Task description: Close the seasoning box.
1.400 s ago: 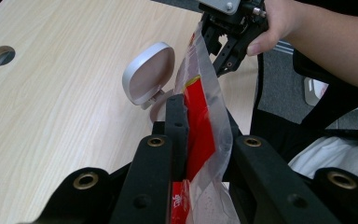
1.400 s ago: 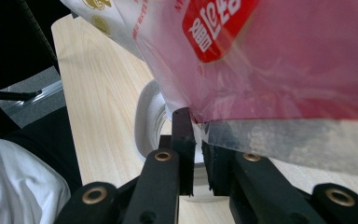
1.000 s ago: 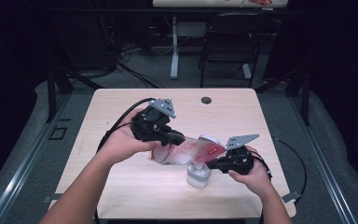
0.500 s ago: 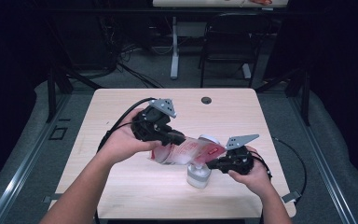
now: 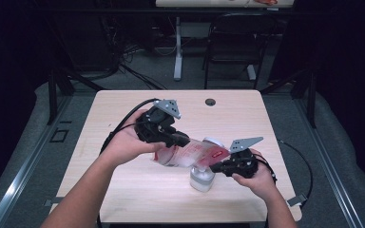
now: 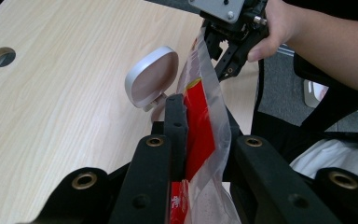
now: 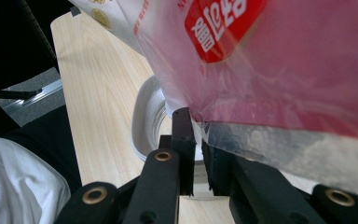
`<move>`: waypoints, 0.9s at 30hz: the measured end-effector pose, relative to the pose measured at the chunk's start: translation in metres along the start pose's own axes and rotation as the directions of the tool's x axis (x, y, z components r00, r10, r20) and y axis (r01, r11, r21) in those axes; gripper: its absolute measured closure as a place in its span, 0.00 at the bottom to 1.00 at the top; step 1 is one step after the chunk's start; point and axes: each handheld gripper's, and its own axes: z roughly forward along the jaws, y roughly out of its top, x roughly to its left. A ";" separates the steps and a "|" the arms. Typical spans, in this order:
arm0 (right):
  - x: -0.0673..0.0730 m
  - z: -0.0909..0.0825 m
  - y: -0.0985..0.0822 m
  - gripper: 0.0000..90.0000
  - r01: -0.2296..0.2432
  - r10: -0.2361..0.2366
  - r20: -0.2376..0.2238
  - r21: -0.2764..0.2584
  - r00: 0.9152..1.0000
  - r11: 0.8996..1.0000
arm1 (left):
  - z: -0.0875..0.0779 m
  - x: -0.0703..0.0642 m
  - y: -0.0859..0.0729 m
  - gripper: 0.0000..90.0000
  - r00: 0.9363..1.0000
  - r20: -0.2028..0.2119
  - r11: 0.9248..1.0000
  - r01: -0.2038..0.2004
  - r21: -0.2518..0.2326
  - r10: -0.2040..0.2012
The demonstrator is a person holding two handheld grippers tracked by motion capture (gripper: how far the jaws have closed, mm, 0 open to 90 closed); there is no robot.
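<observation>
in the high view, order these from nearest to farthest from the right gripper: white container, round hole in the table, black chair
1. white container: just left of the right gripper, under the bag it holds.
2. round hole in the table: near the table's far edge.
3. black chair: on the floor beyond the table.

A light wooden table (image 5: 123, 190) has a round hole (image 5: 210, 101) near its far edge. Beyond that edge stands what looks like a dark chair (image 5: 230, 42).

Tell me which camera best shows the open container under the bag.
The high view: the white container sits whole on the table beneath the bag. The left gripper view catches its lid; the right gripper view shows part of its rim.
</observation>
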 end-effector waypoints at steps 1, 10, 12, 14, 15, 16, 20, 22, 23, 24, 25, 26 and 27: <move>0.000 0.000 0.000 0.93 0.000 0.000 0.000 0.002 1.000 1.000 | 0.000 0.000 0.000 0.90 1.000 0.001 1.000 -0.001 -0.001 0.001; 0.000 0.001 0.000 0.93 -0.003 0.003 0.001 0.007 1.000 1.000 | 0.001 -0.001 0.002 0.90 1.000 0.002 1.000 -0.003 -0.004 0.003; 0.000 0.001 -0.001 0.93 -0.005 0.005 0.003 0.007 1.000 1.000 | 0.002 -0.001 0.003 0.90 1.000 0.001 1.000 -0.002 -0.003 0.002; 0.000 0.001 -0.001 0.93 -0.005 0.005 0.002 0.007 1.000 1.000 | 0.002 -0.002 0.003 0.90 1.000 0.000 1.000 -0.003 0.000 0.003; -0.001 0.001 -0.001 0.93 -0.005 0.005 0.001 0.006 1.000 1.000 | 0.002 -0.002 0.004 0.90 1.000 0.001 1.000 -0.006 0.000 0.006; -0.001 0.001 -0.001 0.93 -0.005 0.005 0.000 0.005 1.000 1.000 | 0.002 -0.002 0.004 0.90 1.000 0.001 1.000 -0.003 -0.002 0.003; 0.000 0.002 -0.001 0.93 -0.004 0.004 -0.002 0.007 1.000 1.000 | 0.003 -0.003 0.006 0.91 1.000 0.004 1.000 -0.005 -0.005 0.005; 0.000 0.002 -0.001 0.93 -0.004 0.004 -0.002 0.005 1.000 1.000 | 0.003 -0.004 0.007 0.91 1.000 0.005 1.000 -0.011 -0.001 0.011; 0.000 0.002 -0.001 0.93 -0.004 0.004 -0.001 0.006 1.000 1.000 | 0.003 -0.004 0.008 0.91 1.000 0.004 1.000 -0.012 0.000 0.012; 0.000 0.002 -0.001 0.93 -0.001 0.001 -0.003 0.006 1.000 1.000 | 0.003 -0.004 0.008 0.91 1.000 0.004 1.000 -0.012 0.001 0.012; 0.000 0.002 -0.001 0.93 -0.001 0.001 -0.003 0.007 1.000 1.000 | 0.003 -0.005 0.009 0.91 1.000 0.003 1.000 -0.012 0.002 0.012; 0.000 0.003 -0.001 0.93 -0.002 0.002 -0.001 0.007 1.000 1.000 | 0.003 -0.005 0.009 0.91 1.000 0.005 1.000 -0.012 -0.001 0.012; 0.000 0.003 0.000 0.93 -0.001 0.001 -0.002 0.010 1.000 1.000 | 0.003 -0.005 0.010 0.91 1.000 0.005 1.000 -0.018 0.001 0.018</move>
